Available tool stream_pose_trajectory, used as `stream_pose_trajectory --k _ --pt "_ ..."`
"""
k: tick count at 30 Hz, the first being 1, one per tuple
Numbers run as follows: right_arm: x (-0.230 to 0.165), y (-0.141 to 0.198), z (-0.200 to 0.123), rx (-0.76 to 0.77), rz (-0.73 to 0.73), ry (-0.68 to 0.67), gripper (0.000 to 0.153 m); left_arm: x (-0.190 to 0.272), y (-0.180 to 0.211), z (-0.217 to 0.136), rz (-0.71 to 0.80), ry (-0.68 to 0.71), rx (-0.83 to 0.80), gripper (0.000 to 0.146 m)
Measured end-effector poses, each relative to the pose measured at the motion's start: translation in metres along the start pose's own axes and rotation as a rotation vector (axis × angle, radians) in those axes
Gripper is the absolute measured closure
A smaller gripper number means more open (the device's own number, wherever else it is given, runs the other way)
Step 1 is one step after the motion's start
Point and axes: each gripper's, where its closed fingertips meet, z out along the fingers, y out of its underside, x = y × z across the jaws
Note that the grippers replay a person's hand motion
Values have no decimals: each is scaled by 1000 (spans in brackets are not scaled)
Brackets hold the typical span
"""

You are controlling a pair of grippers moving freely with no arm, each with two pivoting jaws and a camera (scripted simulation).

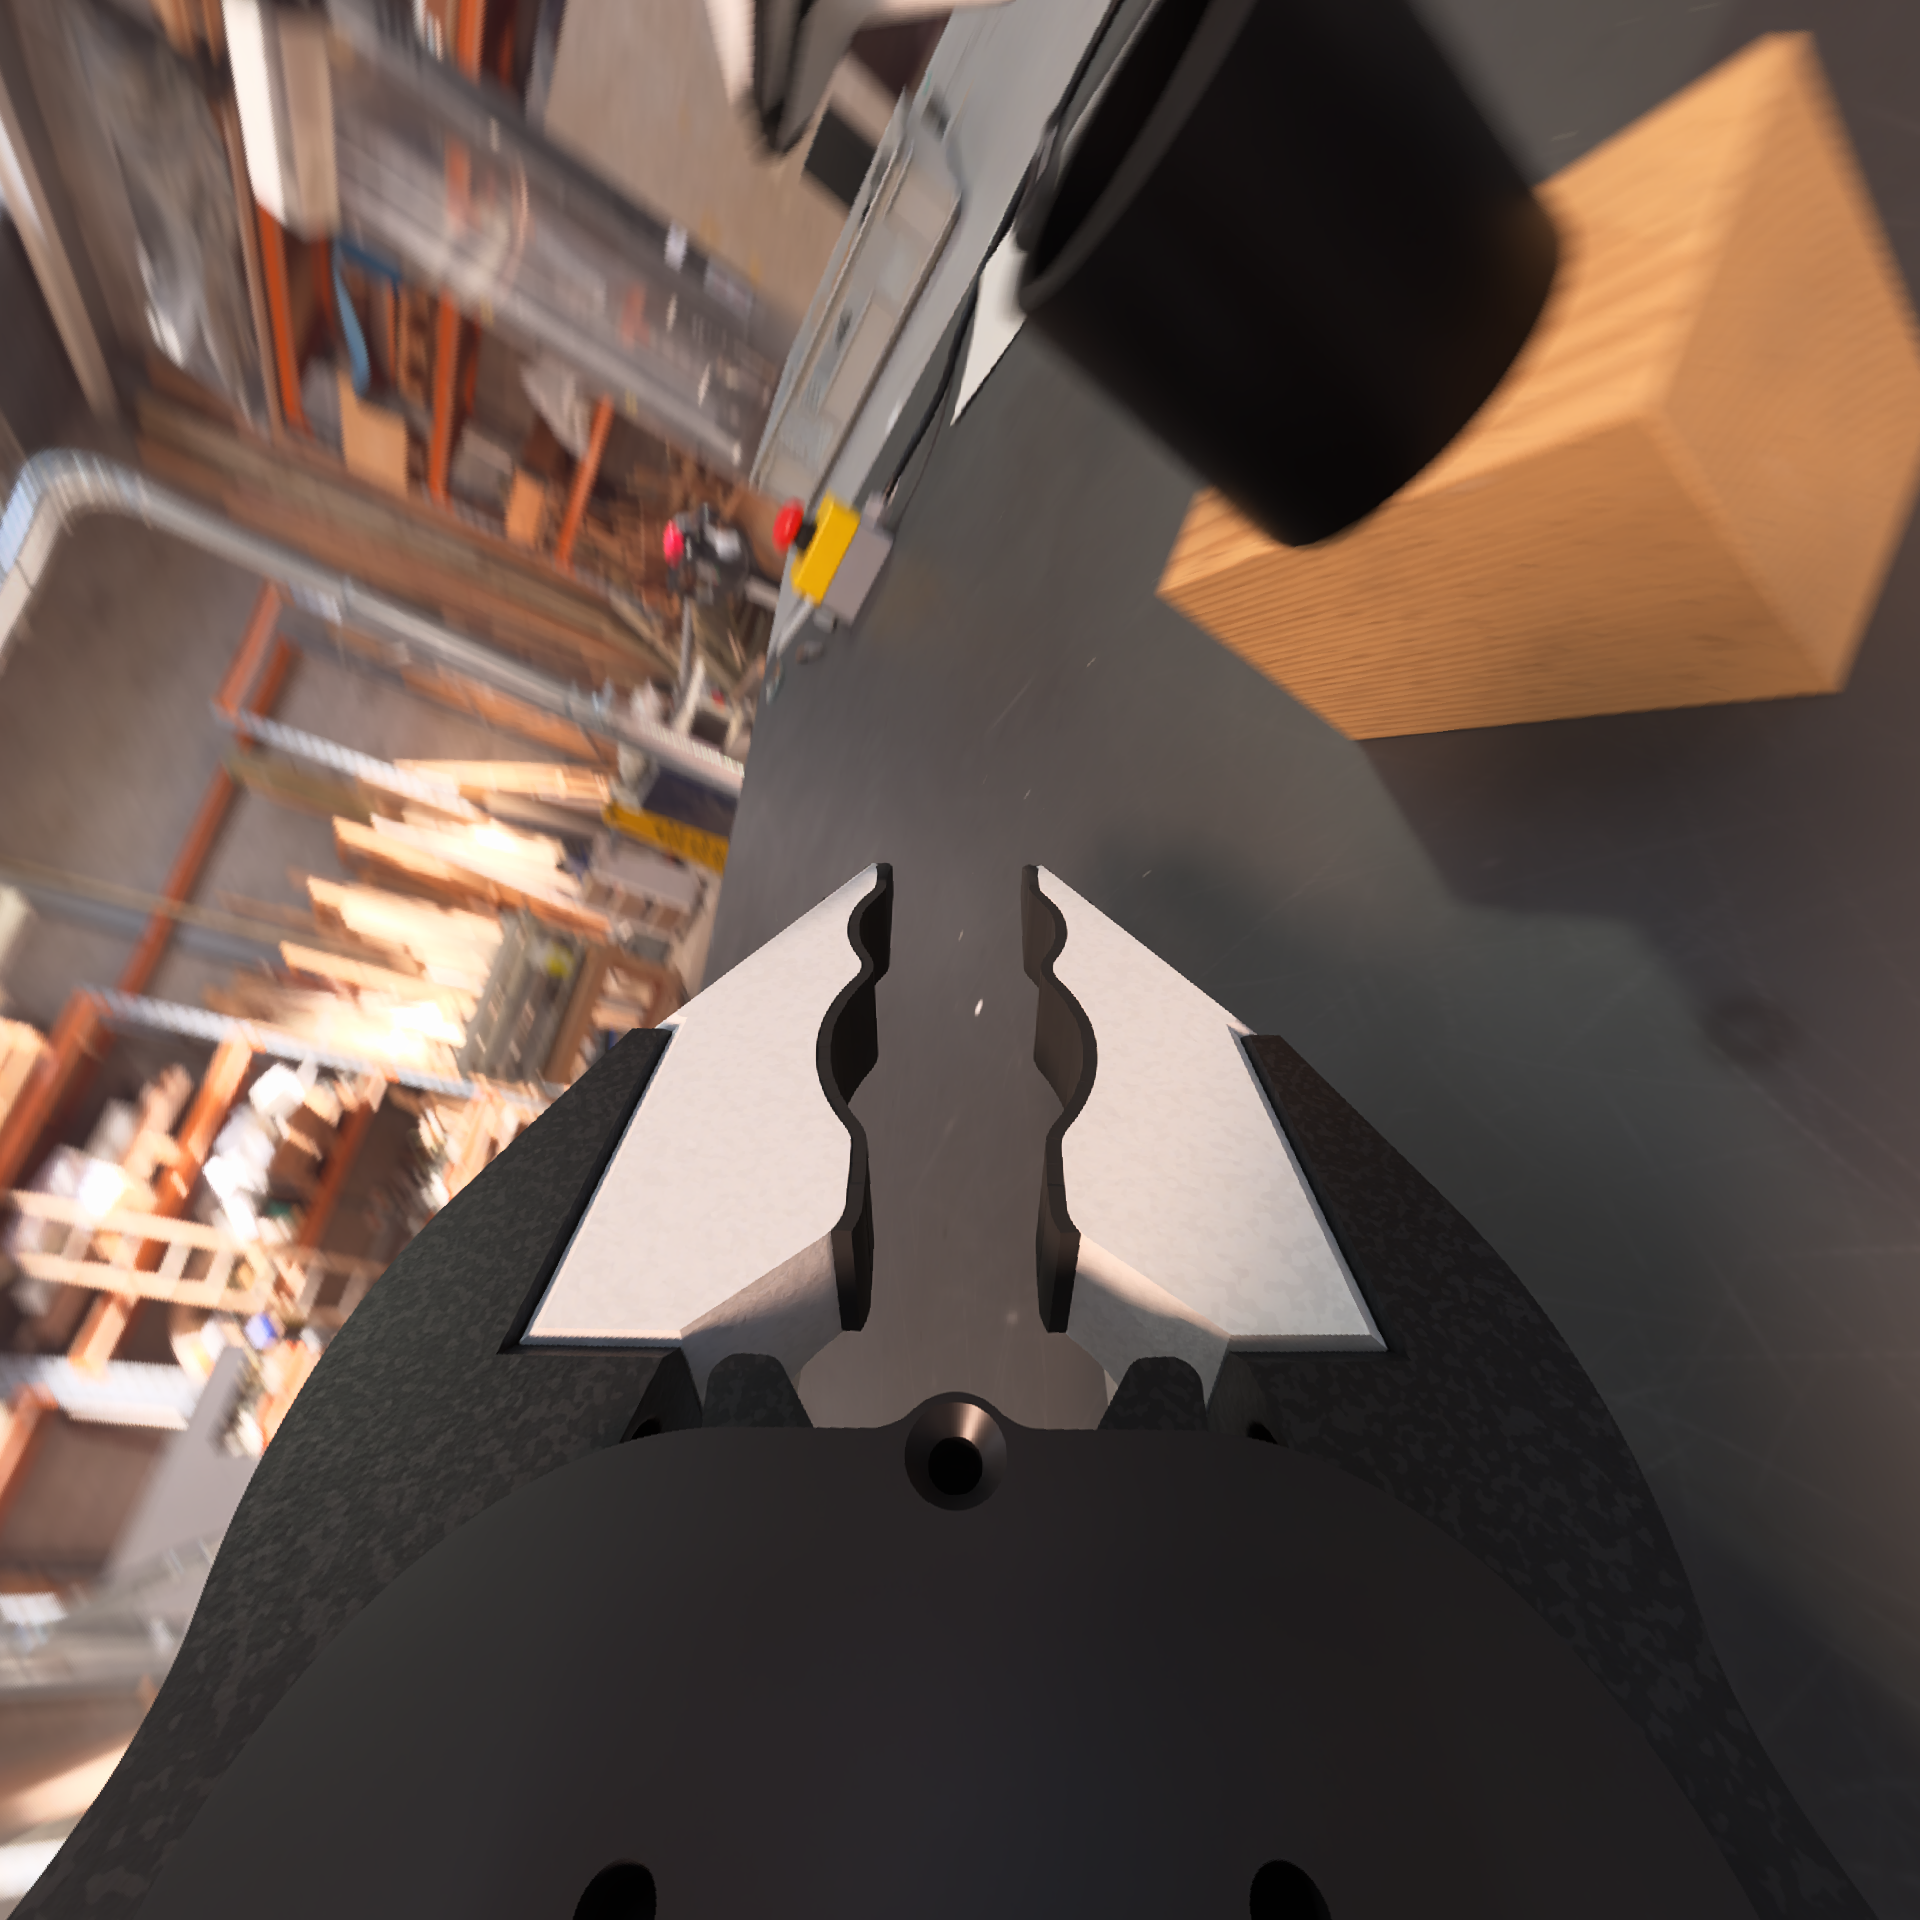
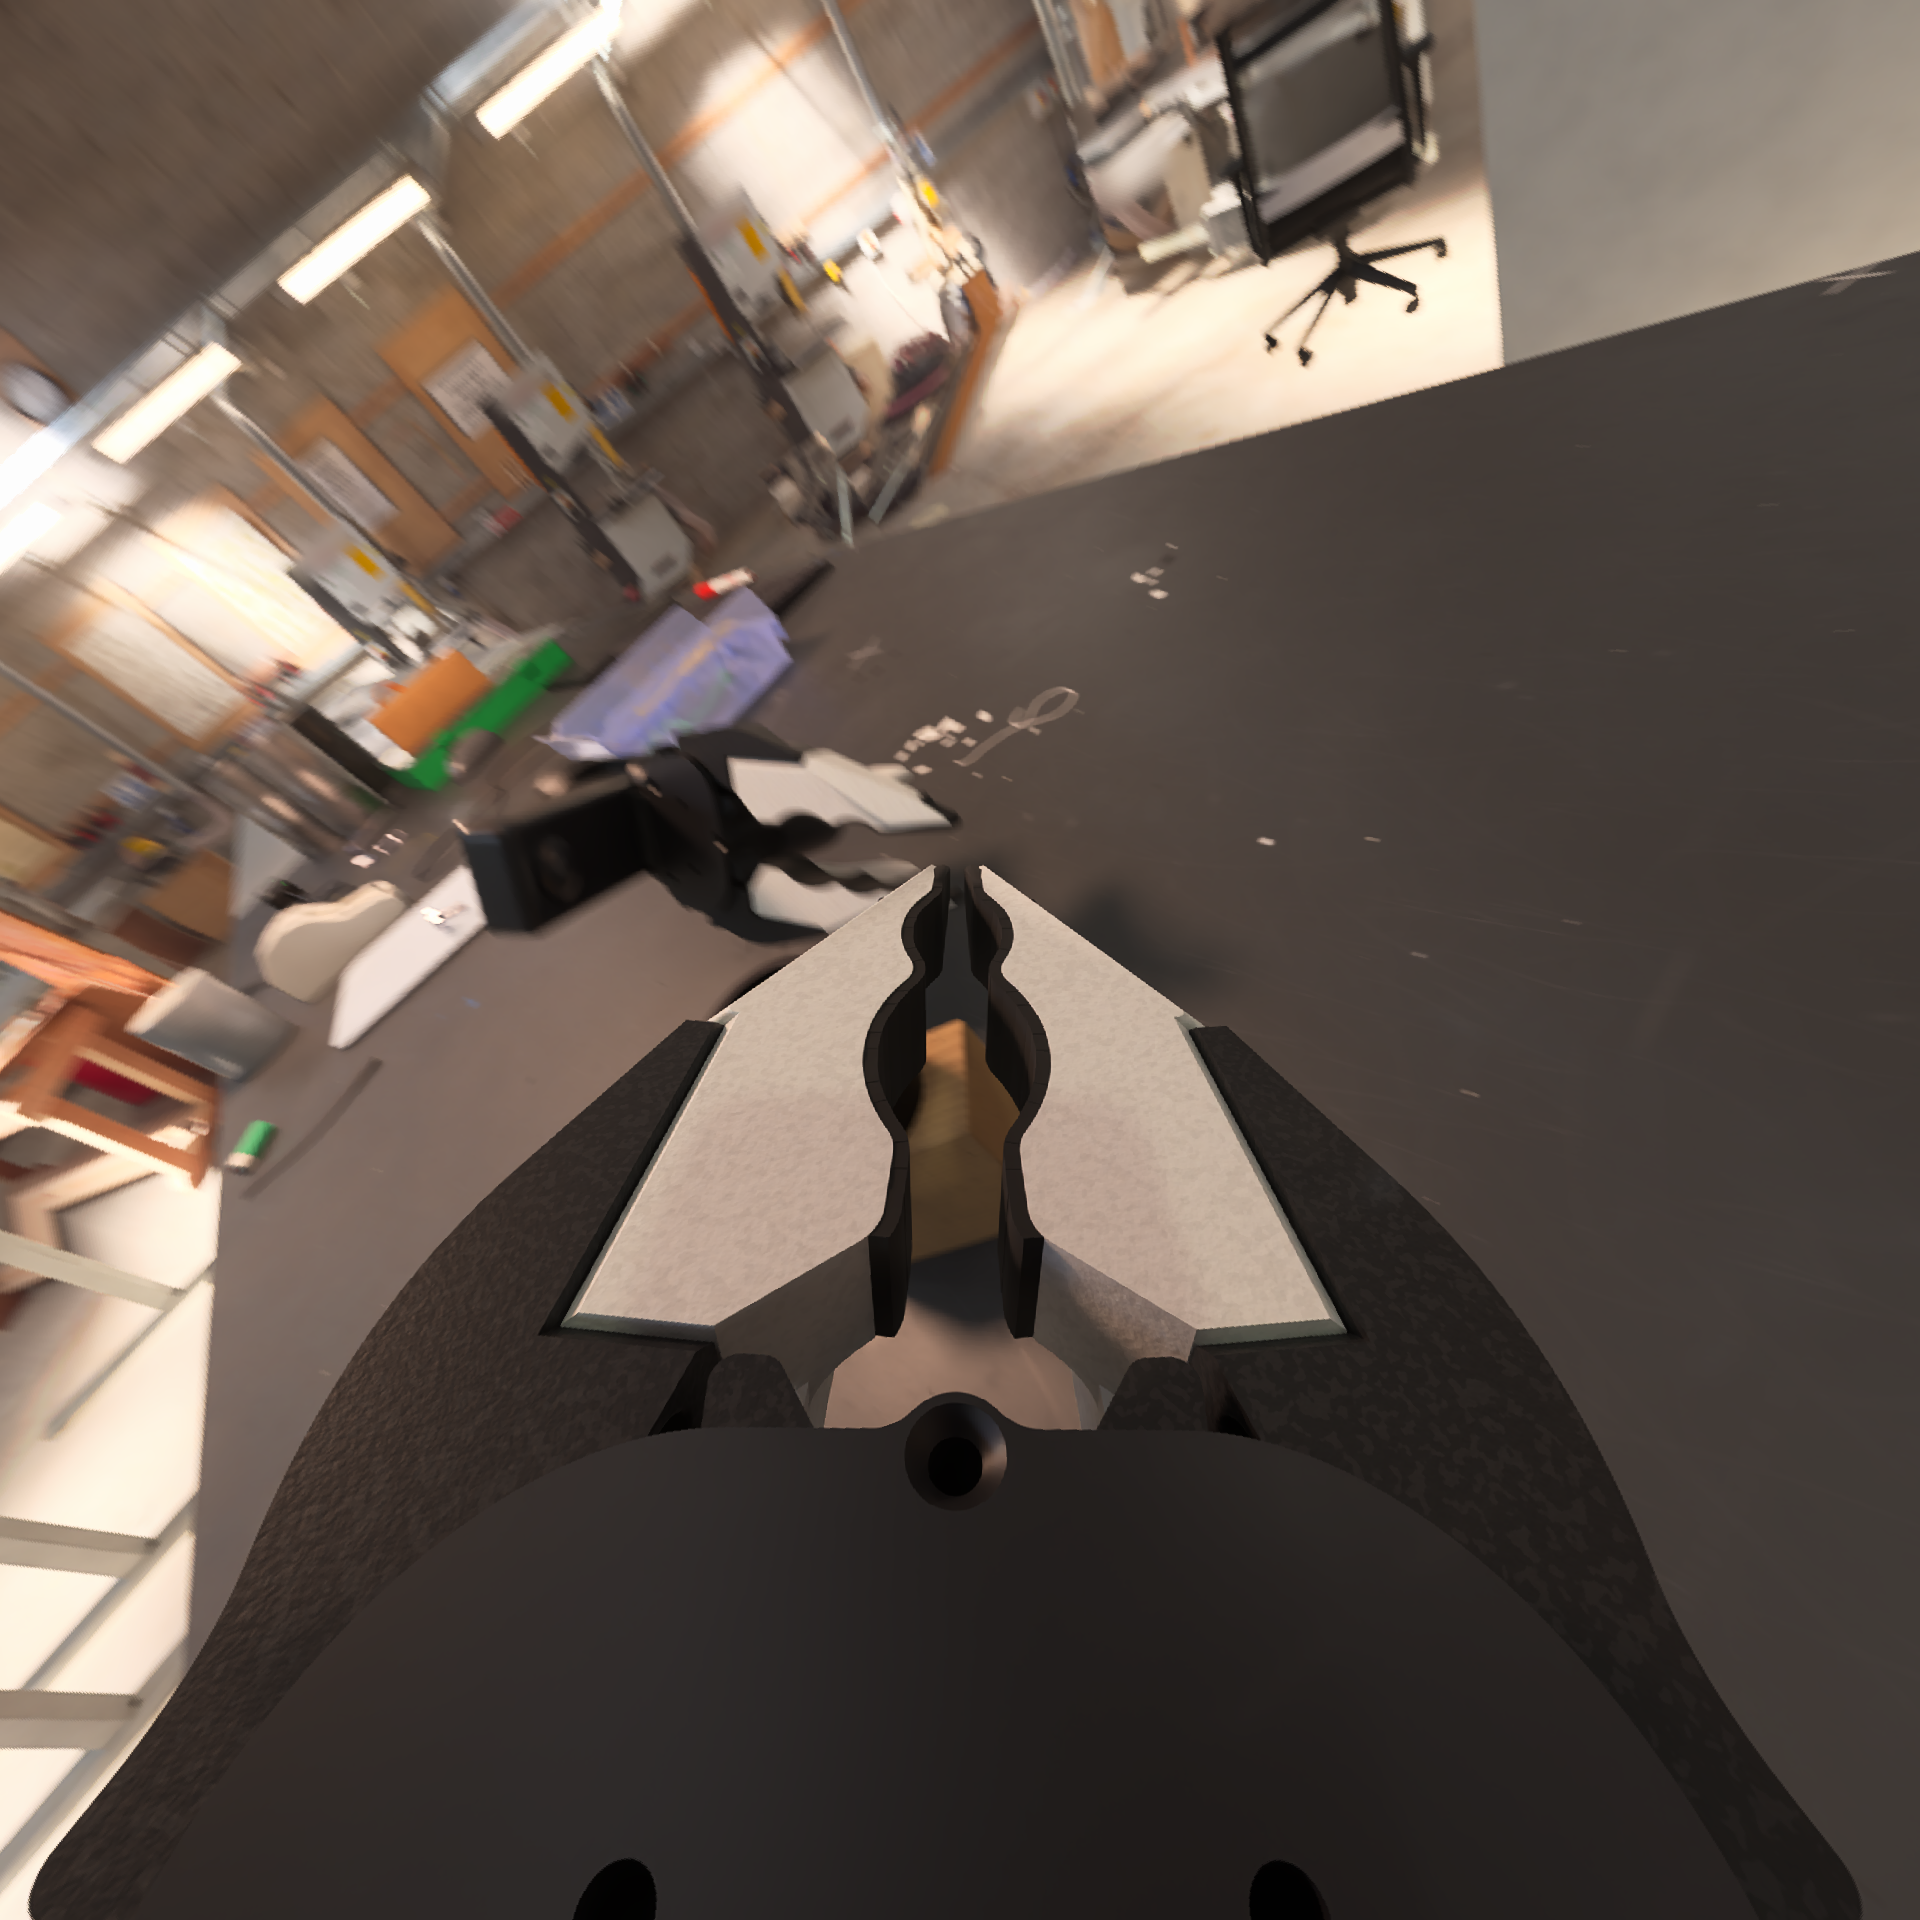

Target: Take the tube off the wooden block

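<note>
The black tube (image 1: pixel 1278 270) stands against the top of the wooden block (image 1: pixel 1662 468) at the upper right of the left wrist view. My left gripper (image 1: pixel 956 878) is open and empty, low over the table, short of the block and to its left. My right gripper (image 2: pixel 957 878) is shut to a thin gap, apparently on the tube's wall. Its fingers hide most of the tube. The block (image 2: pixel 951 1143) shows below between the fingers. One white right fingertip (image 1: pixel 987 343) shows by the tube's rim. The left gripper (image 2: pixel 925 844) lies open just beyond my right fingertips.
The dark table (image 1: pixel 1039 727) ends at an edge (image 1: pixel 748 727) left of the left gripper. Small white scraps and a thin loop (image 2: pixel 1029 717) lie on the table (image 2: pixel 1455 831) past the grippers. A blurred workshop lies behind.
</note>
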Motion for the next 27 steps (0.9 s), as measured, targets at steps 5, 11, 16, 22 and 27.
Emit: stream_pose_trajectory --k 5,11,16,22,27 --pt "53 19 -12 -354 -44 175 150 -22 24 -13 -314 91 -261 119" --pt "108 43 36 -674 -168 246 142 -39 36 -49 -787 58 -444 108" --pt "150 72 50 -830 -341 431 133 -16 -12 -70 -1041 49 -593 94" --pt "130 43 27 -533 -343 483 121 8 -120 -42 -1109 69 -618 56" --pt "96 11 -5 -160 -429 559 118 16 -107 -14 -1109 13 -904 41"
